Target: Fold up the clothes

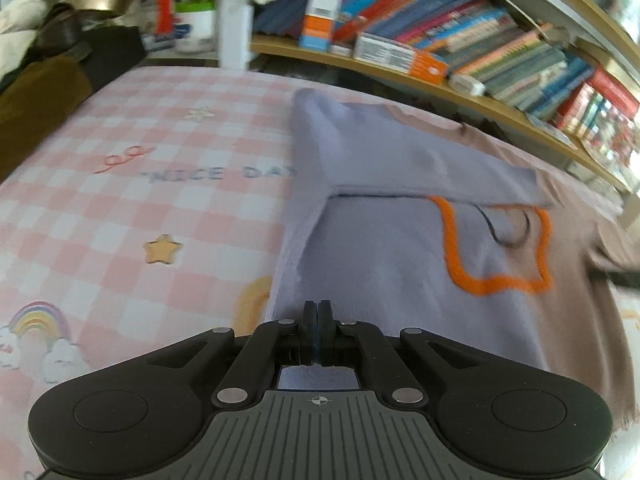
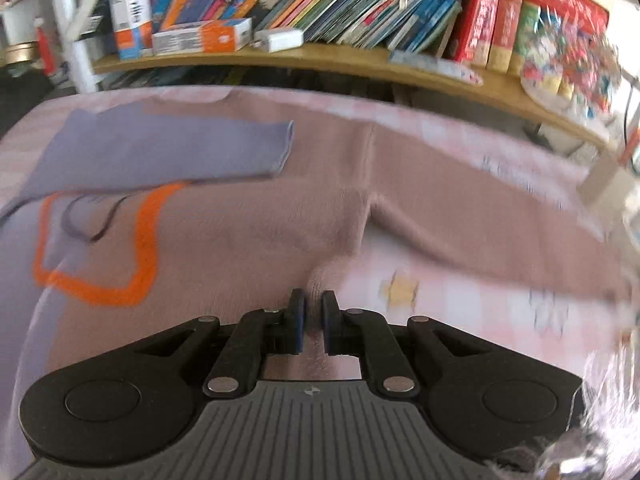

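A pink checked bedsheet (image 1: 120, 200) fills the ground, and across it lies the sweater (image 1: 400, 272), half lilac, half dusty pink, with an orange outline stitched on its front. Behind runs a wooden bookshelf (image 2: 320, 60) packed with leaning books. The sweater's lilac sleeve (image 2: 180, 152) is folded across the chest, its cuff resting on the pink half; the pink sleeve (image 2: 480, 216) stretches out flat to the right. The lilac half runs straight up to the left gripper (image 1: 318, 312) and shows beneath its frame. In the right wrist view, the pink body ends in a small peak of cloth right at the right gripper (image 2: 312, 312). Printed on the sheet, "NICE DAY" (image 1: 224, 174) reads clearly beside a star and a rainbow; the box labels on the shelf are too blurred. The left gripper's jaws are pressed together, and whether cloth is caught there I cannot tell. The right's stand at a narrow gap, nipping that pink fold between the pads.
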